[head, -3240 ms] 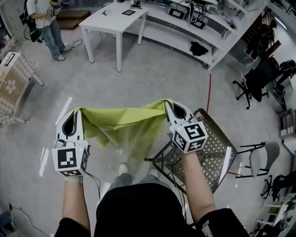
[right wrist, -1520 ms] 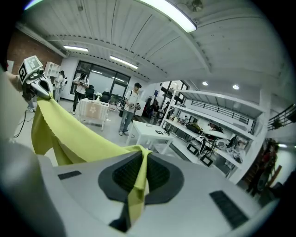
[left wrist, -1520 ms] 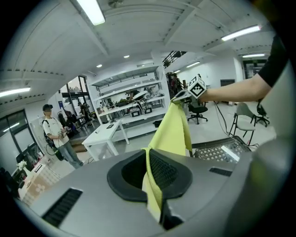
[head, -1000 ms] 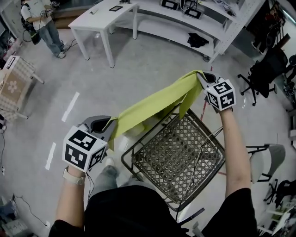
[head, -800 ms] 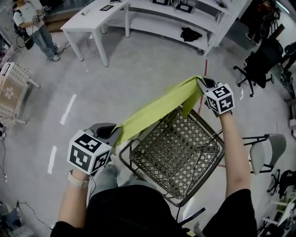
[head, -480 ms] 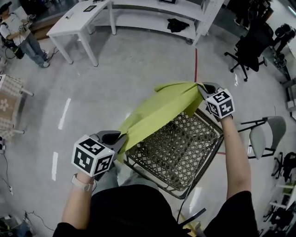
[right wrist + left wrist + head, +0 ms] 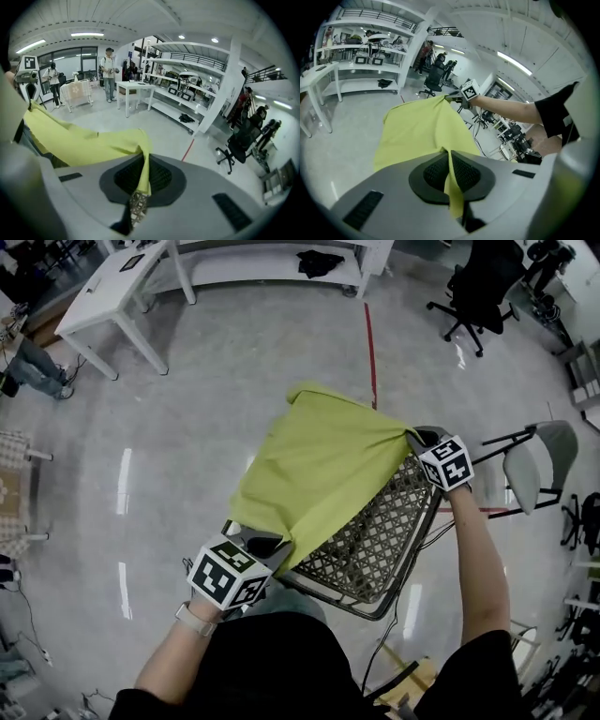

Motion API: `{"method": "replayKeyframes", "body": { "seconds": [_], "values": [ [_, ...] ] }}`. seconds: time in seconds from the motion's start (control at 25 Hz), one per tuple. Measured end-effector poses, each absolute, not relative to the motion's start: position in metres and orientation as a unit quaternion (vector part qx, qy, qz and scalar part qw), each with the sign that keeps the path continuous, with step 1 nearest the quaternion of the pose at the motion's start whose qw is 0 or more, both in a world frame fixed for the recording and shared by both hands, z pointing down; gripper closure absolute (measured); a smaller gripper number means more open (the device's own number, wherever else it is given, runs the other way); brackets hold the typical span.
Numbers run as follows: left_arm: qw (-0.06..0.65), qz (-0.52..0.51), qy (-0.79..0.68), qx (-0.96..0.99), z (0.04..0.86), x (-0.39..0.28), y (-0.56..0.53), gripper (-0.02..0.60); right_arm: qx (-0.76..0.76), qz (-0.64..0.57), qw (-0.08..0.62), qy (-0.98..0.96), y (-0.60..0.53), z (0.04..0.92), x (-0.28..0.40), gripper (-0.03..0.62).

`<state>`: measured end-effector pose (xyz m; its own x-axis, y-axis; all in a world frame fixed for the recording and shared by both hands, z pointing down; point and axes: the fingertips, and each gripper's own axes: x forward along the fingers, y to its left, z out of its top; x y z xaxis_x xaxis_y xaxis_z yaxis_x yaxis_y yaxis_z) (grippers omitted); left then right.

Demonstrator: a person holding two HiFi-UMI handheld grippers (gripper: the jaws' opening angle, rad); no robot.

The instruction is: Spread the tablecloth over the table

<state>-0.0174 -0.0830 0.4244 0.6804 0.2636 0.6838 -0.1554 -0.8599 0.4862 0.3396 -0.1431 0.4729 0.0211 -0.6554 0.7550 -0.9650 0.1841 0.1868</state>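
A yellow-green tablecloth point(image 7: 319, 470) billows out flat above a small table with a black metal lattice top point(image 7: 375, 545). The cloth covers the table's far and left part; the near right lattice shows. My left gripper point(image 7: 267, 542) is shut on the cloth's near corner at the table's left edge, and the fabric runs between its pads point(image 7: 451, 174). At the table's right edge my right gripper point(image 7: 419, 439) is shut on another corner, with cloth point(image 7: 93, 140) pinched in its jaws. The cloth point(image 7: 419, 129) stretches between both grippers.
A grey chair point(image 7: 536, 470) stands right of the table. White tables point(image 7: 112, 296) and shelving point(image 7: 272, 263) line the far side, with black office chairs point(image 7: 478, 282) at the far right. A red line point(image 7: 370, 348) marks the floor. A person's legs point(image 7: 28, 367) show at far left.
Both grippers have swung down and away with the cloth. It has gone from a taut folded band to a wide sheet opening over the table's lattice top.
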Motion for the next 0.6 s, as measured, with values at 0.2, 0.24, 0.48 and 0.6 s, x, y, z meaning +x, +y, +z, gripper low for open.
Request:
{"method": "replayKeyframes", "body": {
  "seconds": [0.2,0.24,0.48,0.6],
  "values": [
    [0.261,0.426,0.084,0.862,0.453,0.004,-0.041,0.568,0.617,0.235,0.384,-0.645,-0.098,0.505,0.359,0.582],
    [0.259,0.432,0.094,0.859,0.459,0.007,-0.034,0.568,0.619,0.240,0.385,-0.641,-0.091,0.511,0.362,0.582],
    [0.240,0.456,0.149,0.844,0.492,0.024,0.011,0.568,0.628,0.261,0.396,-0.617,-0.050,0.544,0.378,0.582],
    [0.233,0.463,0.176,0.837,0.506,0.034,0.034,0.568,0.634,0.271,0.401,-0.603,-0.027,0.555,0.389,0.582]
  ]
}}
